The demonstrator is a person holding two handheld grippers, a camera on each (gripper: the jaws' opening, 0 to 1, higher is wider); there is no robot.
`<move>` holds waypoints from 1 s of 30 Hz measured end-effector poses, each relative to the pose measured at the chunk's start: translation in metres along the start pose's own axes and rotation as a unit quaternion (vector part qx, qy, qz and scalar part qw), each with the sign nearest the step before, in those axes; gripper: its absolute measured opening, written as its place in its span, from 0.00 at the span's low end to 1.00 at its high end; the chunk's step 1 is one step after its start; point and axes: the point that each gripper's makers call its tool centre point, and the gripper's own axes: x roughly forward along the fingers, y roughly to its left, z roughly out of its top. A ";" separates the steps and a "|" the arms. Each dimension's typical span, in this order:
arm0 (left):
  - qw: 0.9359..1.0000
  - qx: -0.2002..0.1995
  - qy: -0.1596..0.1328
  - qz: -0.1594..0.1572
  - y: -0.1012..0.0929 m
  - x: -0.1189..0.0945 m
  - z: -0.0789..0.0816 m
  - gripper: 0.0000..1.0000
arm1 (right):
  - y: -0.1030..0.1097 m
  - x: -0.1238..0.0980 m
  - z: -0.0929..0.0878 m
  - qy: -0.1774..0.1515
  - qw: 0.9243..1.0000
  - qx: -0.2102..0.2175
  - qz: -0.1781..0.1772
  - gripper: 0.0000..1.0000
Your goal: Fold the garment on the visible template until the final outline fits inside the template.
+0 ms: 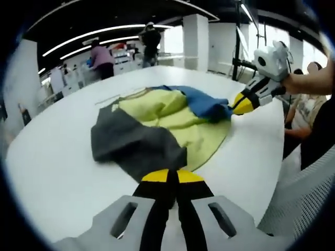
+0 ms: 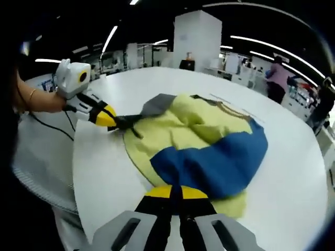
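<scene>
A garment in yellow (image 1: 172, 112), grey (image 1: 131, 141) and blue (image 1: 199, 102) lies bunched on a round white table (image 1: 57, 172). My left gripper (image 1: 171, 177) is at the near edge, shut on the grey part. It appears in the right gripper view as the left gripper (image 2: 116, 121), pinching a grey tip (image 2: 157, 106). My right gripper (image 2: 175, 192) is shut on the garment's blue part (image 2: 220, 159); in the left gripper view the right gripper (image 1: 235, 107) holds the blue corner. Thin line marks (image 2: 230, 106) lie on the table by the garment's far edge.
The table edge curves close on the right (image 1: 272, 172), with a mesh chair (image 1: 301, 204) beyond it. A cable (image 2: 52, 128) hangs by the person's arm. People stand at counters in the background (image 1: 102, 60), and another sits at the right (image 1: 309, 112).
</scene>
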 end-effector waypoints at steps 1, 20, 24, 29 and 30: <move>1.000 -0.027 -0.007 0.005 0.003 -0.003 0.005 0.01 | -0.002 -0.002 0.003 -0.007 1.000 0.007 -0.001 0.00; 0.969 -0.163 -0.105 0.153 0.113 -0.063 0.050 0.01 | -0.104 -0.064 0.039 -0.072 0.986 0.057 -0.138 0.00; 0.960 -0.180 -0.115 0.180 0.136 -0.075 0.050 0.01 | -0.122 -0.077 0.040 -0.074 0.982 0.059 -0.164 0.00; 0.948 -0.221 -0.125 0.193 0.158 -0.083 0.046 0.01 | -0.147 -0.092 0.037 -0.079 0.975 0.074 -0.192 0.00; 0.947 -0.221 -0.124 0.197 0.161 -0.085 0.046 0.01 | -0.151 -0.094 0.036 -0.080 0.974 0.077 -0.197 0.00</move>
